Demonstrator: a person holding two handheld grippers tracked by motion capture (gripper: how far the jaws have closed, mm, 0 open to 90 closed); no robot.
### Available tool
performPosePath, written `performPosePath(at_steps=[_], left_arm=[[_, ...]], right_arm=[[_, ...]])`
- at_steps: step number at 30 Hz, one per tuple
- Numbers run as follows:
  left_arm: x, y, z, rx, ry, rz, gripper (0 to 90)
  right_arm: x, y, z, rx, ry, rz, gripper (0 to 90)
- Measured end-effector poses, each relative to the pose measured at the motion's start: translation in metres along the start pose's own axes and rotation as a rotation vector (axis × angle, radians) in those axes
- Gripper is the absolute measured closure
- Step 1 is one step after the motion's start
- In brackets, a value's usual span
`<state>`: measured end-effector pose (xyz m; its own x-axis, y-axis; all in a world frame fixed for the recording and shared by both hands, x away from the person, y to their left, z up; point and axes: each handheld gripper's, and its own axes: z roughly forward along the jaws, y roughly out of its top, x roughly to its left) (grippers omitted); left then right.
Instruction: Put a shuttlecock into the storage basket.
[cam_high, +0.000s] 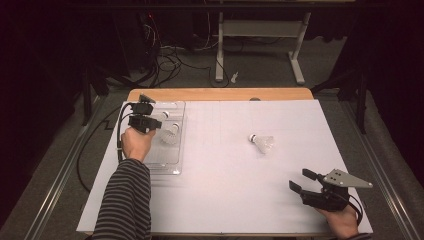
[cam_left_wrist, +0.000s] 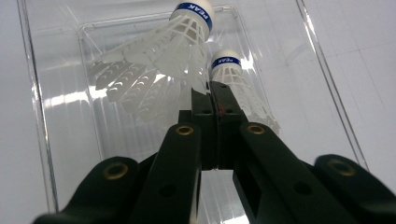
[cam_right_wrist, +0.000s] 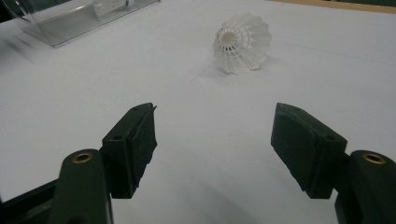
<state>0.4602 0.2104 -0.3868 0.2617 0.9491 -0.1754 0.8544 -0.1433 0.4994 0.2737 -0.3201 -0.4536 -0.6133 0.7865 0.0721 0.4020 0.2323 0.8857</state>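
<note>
Over the far-left corner of the white table sheet (cam_high: 225, 200), the left gripper (cam_high: 159, 123) hangs above a clear, shallow plastic tray (cam_high: 167, 167). Its jaws are clamped together, and in the left gripper view they appear to pinch the skirt edge of a white plastic shuttlecock with a blue-banded cork (cam_left_wrist: 154, 60) — whether the pads truly bite the skirt or merely sit against it I cannot tell for certain, but the shuttlecock looks raised and tilted, as if carried. A second white shuttlecock with the same blue band (cam_left_wrist: 233, 77) lies in the tray just beside it, cork pointing to the tray's far end.

My judgement is that the step in hand is placing: the carried shuttlecock is already over the tray, and the next move calls for lowering it a little and parting the jaws so it settles beside the other without knocking it.

One more white plastic shuttlecock (cam_high: 262, 143) lies on its side on the sheet, right of centre, well apart from the tray. The right gripper (cam_high: 303, 181) rests near the right edge — jaws spread wide, nothing between them, pointed towards that loose shuttlecock, which would likely be fetched next.
</note>
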Motion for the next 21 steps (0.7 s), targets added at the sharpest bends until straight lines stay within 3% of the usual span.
performPosePath(at_steps=[21], left_arm=[[0.0079, -0.0027, 0.0073, 0.008, 0.010, -0.025, 89.6]], right_arm=[[-0.0002, -0.0001, 0.0003, 0.003, 0.000, -0.003, 31.5]])
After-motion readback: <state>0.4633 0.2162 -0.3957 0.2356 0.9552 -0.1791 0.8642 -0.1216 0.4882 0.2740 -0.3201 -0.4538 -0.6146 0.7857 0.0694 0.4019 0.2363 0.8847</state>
